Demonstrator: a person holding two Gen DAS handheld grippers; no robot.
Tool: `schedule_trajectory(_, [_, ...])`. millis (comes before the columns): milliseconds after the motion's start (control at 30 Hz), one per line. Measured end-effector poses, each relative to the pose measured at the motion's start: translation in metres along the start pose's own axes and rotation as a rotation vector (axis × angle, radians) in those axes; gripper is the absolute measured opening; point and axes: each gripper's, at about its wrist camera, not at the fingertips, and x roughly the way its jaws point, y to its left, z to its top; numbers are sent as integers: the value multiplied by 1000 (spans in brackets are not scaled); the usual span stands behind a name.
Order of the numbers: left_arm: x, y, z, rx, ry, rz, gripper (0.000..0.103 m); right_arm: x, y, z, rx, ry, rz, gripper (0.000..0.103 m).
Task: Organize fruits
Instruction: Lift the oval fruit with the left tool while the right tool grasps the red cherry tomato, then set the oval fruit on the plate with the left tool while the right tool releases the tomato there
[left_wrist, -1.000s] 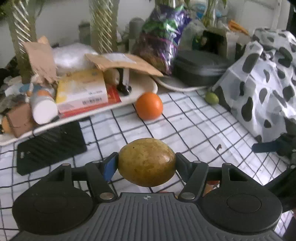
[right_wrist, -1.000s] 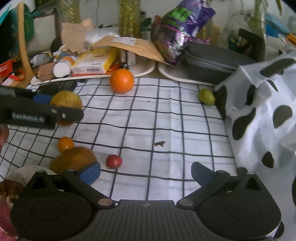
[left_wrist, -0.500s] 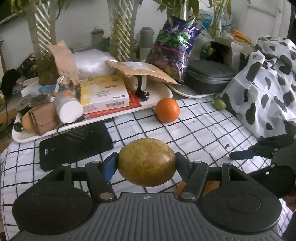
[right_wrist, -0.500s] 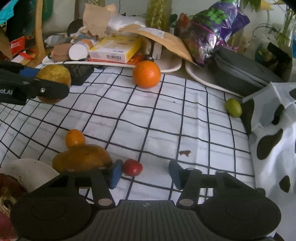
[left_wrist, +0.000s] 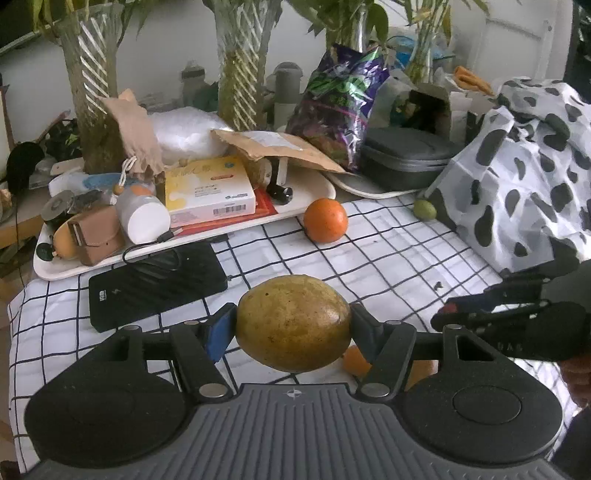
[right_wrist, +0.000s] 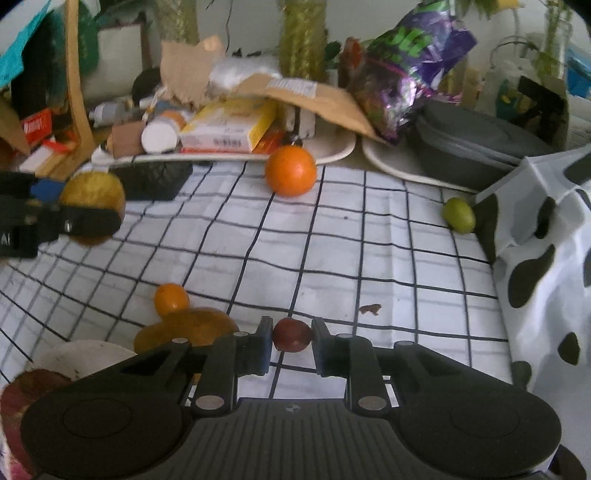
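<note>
1. The left gripper (left_wrist: 293, 328) was clamped on a yellow-brown fruit (left_wrist: 293, 328) and held it in the air above the black-and-white checked cloth (left_wrist: 388, 258).
2. The right gripper (right_wrist: 291, 341) sat low over the cloth with its fingers close on either side of a small red fruit (right_wrist: 291, 334) — whether the pads actually pressed it could not be told.
3. An orange (right_wrist: 291, 170) lay at the far edge of the cloth, just beside a cluttered white tray (right_wrist: 332, 153); a small green fruit (right_wrist: 458, 215) rested against a cow-print cloth (right_wrist: 546, 258) on the right.
4. Near the right gripper's left finger lay a small orange fruit (right_wrist: 171, 298) and a larger amber fruit (right_wrist: 184, 330) — beside a white bowl (right_wrist: 74, 356).
</note>
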Motion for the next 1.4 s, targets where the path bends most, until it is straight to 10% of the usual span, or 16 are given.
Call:
schedule_trajectory(567, [-41, -37, -34, -16, -4, -80, 64, -51, 15, -27, 52, -41, 100, 23])
schedule_trajectory(1400, [3, -95, -55, 210, 130, -132, 70, -82, 4, -54, 90, -41, 110, 23])
